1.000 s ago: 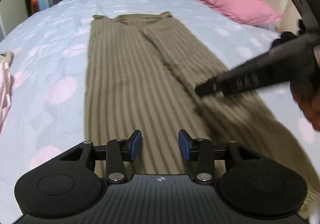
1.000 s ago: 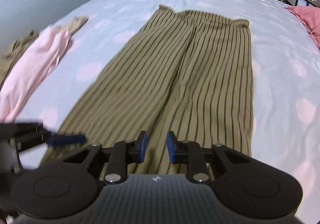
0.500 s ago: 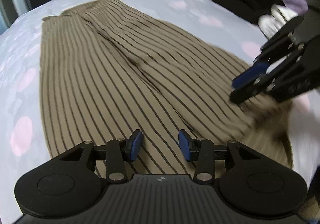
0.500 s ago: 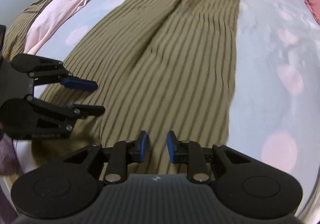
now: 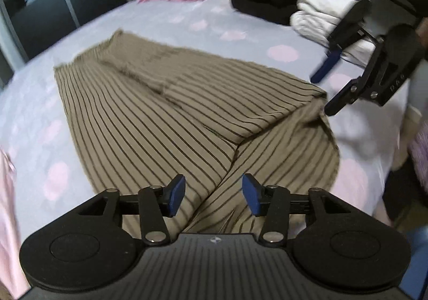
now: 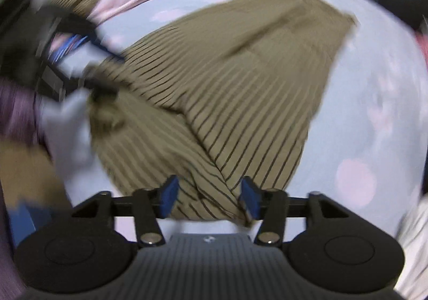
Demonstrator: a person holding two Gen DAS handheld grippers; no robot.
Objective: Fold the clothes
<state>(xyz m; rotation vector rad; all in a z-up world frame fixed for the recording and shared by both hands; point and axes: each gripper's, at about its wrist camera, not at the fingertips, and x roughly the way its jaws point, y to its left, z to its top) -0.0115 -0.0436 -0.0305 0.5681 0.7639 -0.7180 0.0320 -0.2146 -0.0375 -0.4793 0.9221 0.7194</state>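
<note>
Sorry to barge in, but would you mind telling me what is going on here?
A person with a gripper in each hand is folding striped trousers on a bed. One leg lies folded across the other. The left gripper and right gripper are both opening above the cloth, neither holding it. Folded clothes sit nearby.

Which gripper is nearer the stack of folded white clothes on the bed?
Right. The right gripper hangs just in front of the white stack, jaws opening with nothing between them. The left gripper is farther back, over the striped trousers.
</note>
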